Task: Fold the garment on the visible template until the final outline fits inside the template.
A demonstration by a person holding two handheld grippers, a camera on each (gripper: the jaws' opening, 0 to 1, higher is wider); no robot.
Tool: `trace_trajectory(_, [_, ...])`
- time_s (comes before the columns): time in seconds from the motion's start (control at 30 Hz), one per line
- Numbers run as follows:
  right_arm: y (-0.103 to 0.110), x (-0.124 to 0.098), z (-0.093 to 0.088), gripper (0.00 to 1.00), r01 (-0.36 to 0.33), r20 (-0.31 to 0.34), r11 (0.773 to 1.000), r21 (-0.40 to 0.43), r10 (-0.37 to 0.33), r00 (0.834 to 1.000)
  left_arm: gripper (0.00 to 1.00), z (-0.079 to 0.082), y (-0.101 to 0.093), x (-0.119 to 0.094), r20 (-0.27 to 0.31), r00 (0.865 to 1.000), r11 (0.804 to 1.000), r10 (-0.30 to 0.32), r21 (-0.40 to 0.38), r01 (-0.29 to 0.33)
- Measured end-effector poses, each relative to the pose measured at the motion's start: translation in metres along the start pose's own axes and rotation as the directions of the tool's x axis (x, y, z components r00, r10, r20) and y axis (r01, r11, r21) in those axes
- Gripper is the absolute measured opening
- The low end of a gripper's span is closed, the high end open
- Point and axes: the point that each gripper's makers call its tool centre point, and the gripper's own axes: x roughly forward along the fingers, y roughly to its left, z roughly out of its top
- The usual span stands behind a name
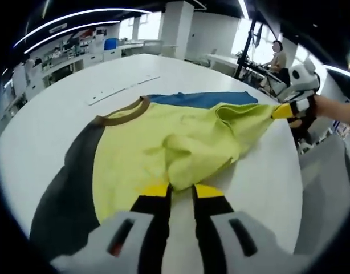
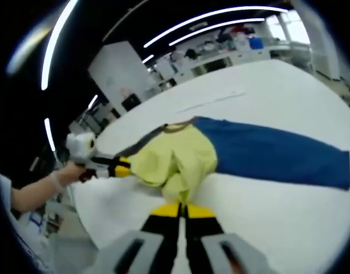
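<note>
Both tongs [image 1: 180, 190] [image 2: 182, 210] pinching garment [image 1: 180, 145] edges

No writing, label, brand, number or sign can be read in either view. The shirt [image 1: 180, 148] bears plain blocks of colour without print. The white table [image 1: 66, 114] carries faint lines, but no letters or figures can be made out on it.

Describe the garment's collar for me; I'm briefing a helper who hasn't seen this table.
Start at the big white table, where a T-shirt with a yellow-green body lies spread, pinched by the left gripper and the right gripper. Its collar is the curved band at the neck opening. It is brown, unlike the blue and dark sleeves on either side.
</note>
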Motion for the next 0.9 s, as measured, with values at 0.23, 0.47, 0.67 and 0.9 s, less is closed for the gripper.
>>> trace_trajectory(0.23, [-0.002,-0.001,-0.001,0.00,0.001,0.000,1.000,0.007,-0.001,1.000,0.04,-0.004,0.007,0.005,0.001,0.999,0.999,0.036,-0.039,-0.036])
trace_trajectory(0.47, [-0.002,-0.002,-0.002,0.00,0.005,0.000,1.000,0.009,-0.005,1.000,0.00,-0.002,0.012,-0.003,0.022,0.998,0.995,0.057,-0.081,-0.055])
trace_trajectory(0.67, [-0.001,-0.005,0.000,0.00,0.004,0.005,1.000,0.002,-0.004,1.000,0.00,-0.005,0.009,-0.021,0.007,0.997,0.992,0.073,-0.103,-0.072])
trace_trajectory(0.9, [0.001,-0.010,0.002,0.00,0.002,0.005,1.000,-0.018,-0.002,1.000,0.00,-0.019,0.004,-0.045,-0.003,0.996,0.991,0.087,-0.106,-0.087])
